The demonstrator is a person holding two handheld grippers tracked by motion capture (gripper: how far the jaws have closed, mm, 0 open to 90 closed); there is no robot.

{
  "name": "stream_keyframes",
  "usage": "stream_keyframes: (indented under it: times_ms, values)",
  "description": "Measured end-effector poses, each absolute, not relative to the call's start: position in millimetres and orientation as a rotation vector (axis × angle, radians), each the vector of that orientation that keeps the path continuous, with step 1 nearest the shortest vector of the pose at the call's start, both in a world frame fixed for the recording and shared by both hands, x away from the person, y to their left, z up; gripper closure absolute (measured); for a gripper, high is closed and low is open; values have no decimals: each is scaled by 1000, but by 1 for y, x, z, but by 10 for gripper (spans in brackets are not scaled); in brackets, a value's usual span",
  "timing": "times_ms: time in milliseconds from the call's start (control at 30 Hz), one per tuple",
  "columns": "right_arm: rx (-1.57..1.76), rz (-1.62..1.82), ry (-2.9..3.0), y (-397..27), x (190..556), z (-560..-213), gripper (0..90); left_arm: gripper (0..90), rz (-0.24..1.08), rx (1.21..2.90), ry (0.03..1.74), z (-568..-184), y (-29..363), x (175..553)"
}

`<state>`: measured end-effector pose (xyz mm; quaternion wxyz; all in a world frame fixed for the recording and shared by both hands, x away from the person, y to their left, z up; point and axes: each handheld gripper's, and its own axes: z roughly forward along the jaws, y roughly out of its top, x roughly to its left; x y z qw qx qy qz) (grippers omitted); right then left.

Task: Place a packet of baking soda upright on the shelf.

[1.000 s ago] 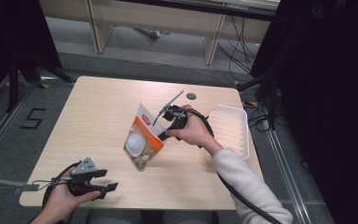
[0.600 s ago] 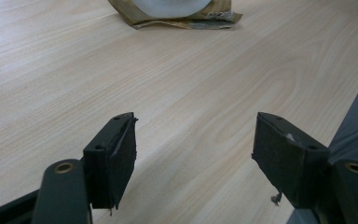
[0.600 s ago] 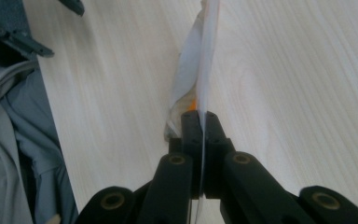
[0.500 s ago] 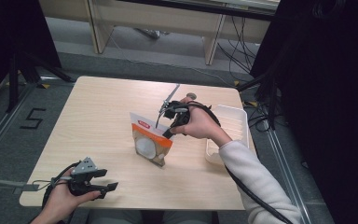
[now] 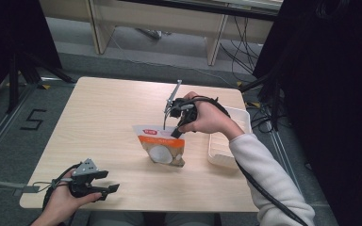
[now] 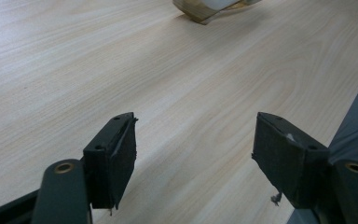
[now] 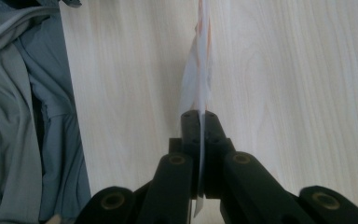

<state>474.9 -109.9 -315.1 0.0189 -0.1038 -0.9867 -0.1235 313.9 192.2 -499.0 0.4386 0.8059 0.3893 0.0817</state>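
Two grippers work over the wooden table [image 5: 103, 122], and the nearer one, the left gripper [image 5: 107, 181], sits at the table's near left corner in the person's left hand [image 5: 63, 202]. Its jaws stand wide apart with nothing between them; in the left gripper view the left gripper [image 6: 193, 158] shows bare wood between its two black pads, and the bottom edge of the pouch [image 6: 209, 8] shows far off at the top.

Farther in, near the table's middle, the right gripper [image 5: 175, 132] points down from the right hand [image 5: 207, 117]. Its jaws are pressed tight together on the top edge of the pouch [image 5: 162, 146], a white and orange pack with a round white picture on its front. The pouch hangs from that grip, tilted. In the right gripper view the right gripper [image 7: 199, 126] pinches the thin edge of the pouch [image 7: 198, 84], seen edge-on.

Just right of the pouch a white tray [image 5: 219, 150] lies at the table's right side.
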Motion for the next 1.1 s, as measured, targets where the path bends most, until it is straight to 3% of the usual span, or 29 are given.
stream_keyframes:
  times_ms: [1100]
  values:
    - [-269, -354, -3091, -134, 480, -289, 900, 297, 203, 1995, 974, -499, 192, 314]
